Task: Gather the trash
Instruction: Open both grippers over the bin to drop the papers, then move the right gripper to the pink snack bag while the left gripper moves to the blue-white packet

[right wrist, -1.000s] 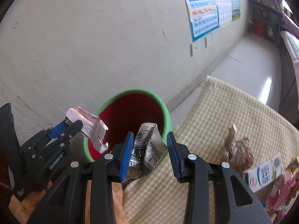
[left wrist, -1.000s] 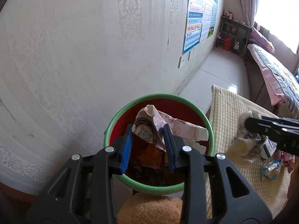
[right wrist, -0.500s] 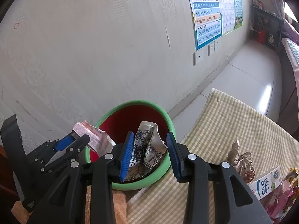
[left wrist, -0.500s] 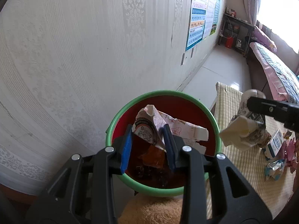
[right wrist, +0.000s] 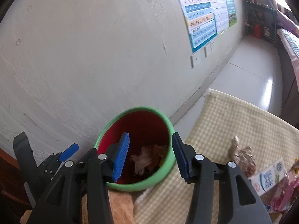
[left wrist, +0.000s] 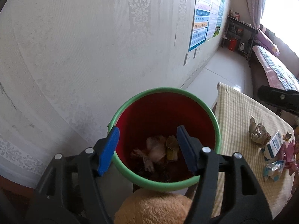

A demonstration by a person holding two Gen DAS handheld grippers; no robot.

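Both hand-held grippers hung over the red bin (left wrist: 164, 112) with the green rim. The left hand-held gripper (left wrist: 147, 149) and the right hand-held gripper (right wrist: 150, 156) were opening, with nothing between their jaws; crumpled wrappers (left wrist: 157, 149) lay at the bin's bottom. More trash waited on the checked table (left wrist: 235, 112) beside the bin: a crumpled paper ball (left wrist: 258, 132) and a small carton (left wrist: 273, 146). The risk, as I judged it, was a gripper knocking the bin's rim and tipping it. The carton's print and the wall posters (right wrist: 203, 22) beyond the bin were too small to read.
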